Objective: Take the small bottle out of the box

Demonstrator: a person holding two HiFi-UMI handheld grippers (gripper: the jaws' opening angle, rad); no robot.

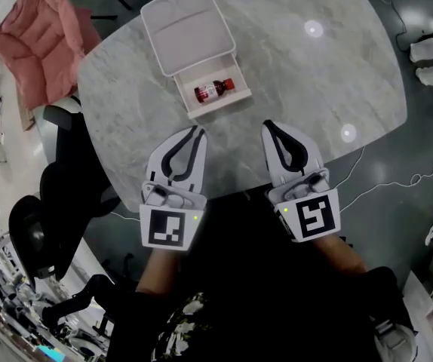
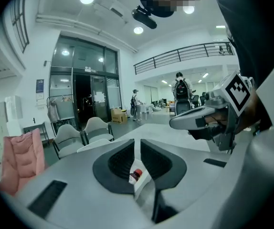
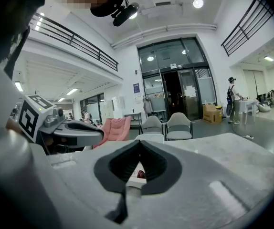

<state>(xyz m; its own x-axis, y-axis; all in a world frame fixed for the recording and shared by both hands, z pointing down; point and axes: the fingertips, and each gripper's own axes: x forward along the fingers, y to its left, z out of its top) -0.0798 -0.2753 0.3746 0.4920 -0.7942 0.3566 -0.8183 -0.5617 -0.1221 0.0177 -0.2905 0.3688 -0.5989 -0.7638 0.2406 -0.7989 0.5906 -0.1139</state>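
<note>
My left gripper hangs over the near edge of the marble table with its jaws a narrow slit apart and nothing between them. Through its own camera I can see daylight down that slit, and the pads touch nothing. The right gripper sits level beside it, a short way apart, with its jaws pressed together tip to tip and likewise empty. Both point away from me across the tabletop. The small bottle is just ahead of the left gripper's tips and a little towards the right gripper's side, clear of both tools. It lies on its side in the pulled-out drawer of a white box. It has a dark body, a red label and a red cap, and the cap end is turned towards the right gripper's side. In each gripper view I catch the bottle low down in the dark hollow behind the fingertips, with the white drawer wall around it. The box's closed part stretches on beyond the drawer, further from the grippers, angled slightly towards the left gripper's outer side. Out past the table on that same outer side a pink padded jacket is draped over a seat, and a black office chair stands nearer, beside the left gripper.
</note>
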